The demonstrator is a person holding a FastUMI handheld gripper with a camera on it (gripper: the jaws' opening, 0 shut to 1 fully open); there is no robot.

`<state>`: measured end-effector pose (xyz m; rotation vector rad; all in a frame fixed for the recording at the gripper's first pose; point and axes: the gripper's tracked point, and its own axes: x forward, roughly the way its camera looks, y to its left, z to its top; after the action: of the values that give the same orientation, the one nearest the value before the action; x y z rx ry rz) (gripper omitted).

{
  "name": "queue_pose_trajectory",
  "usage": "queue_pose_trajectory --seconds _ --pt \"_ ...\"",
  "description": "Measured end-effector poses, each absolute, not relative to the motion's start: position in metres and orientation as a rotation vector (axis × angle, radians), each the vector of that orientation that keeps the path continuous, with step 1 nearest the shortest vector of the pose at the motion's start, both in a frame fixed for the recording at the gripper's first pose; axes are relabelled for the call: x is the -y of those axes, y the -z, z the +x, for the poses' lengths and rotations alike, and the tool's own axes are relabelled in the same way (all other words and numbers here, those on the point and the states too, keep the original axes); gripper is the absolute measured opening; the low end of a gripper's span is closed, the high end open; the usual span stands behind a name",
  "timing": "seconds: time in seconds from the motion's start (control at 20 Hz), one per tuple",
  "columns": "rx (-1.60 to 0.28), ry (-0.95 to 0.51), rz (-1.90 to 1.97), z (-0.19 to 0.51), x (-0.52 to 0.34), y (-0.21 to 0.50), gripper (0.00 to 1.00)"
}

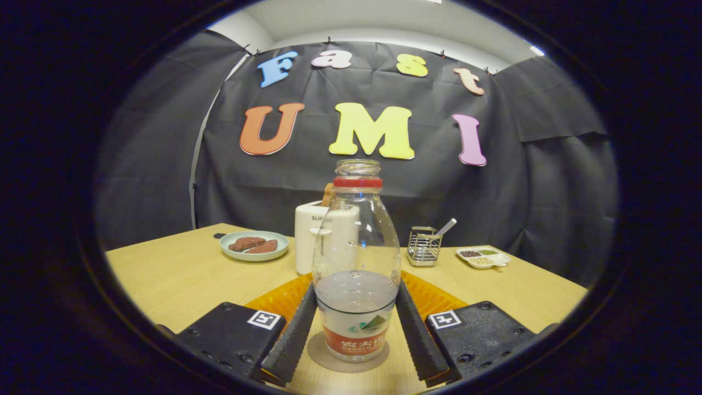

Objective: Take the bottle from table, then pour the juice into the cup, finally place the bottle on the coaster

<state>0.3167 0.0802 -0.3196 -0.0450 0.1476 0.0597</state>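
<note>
One clear plastic bottle (356,263) stands upright on a round, flat, greyish coaster (323,354), between the two fingers of the gripper (355,323). Bottle is bulbous with a narrow open neck and a red ring below the mouth; a small amount of clear liquid sits low inside, and a red-and-white label wraps the base. Both ribbed finger pads (296,329) lie right along the bottle's sides; cannot tell whether they press it or have just let go, so the claw's state is unclear. An orange ridged mat (433,299) lies on the table just behind the bottle. Table (175,280) is light wood-grain, smooth. Beyond the bottle: a white boxy toaster (307,241) with a slice sticking out, a pale round plate (254,246) holding two dark reddish-brown flat pieces, a square wire-mesh metal holder (424,246) with a utensil handle leaning out, and a white divided dish (483,257) with grains or seeds in its compartments.
</note>
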Motion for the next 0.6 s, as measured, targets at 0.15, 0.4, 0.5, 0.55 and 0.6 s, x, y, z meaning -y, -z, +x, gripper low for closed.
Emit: queue_pose_trajectory --seconds 0.15,0.4,0.5,0.55,0.6 --pt "-0.152 -0.079 -0.037 0.315 -0.085 0.321 0.84" --pt "-0.095 -0.110 -0.077 0.313 -0.084 0.303 0.90" --pt "-0.088 -0.123 -0.060 0.312 -0.086 0.300 0.95" --pt "-0.089 -0.127 -0.060 0.312 -0.087 0.299 0.96" --pt "-0.092 -0.126 -0.063 0.310 -0.087 0.296 1.00"
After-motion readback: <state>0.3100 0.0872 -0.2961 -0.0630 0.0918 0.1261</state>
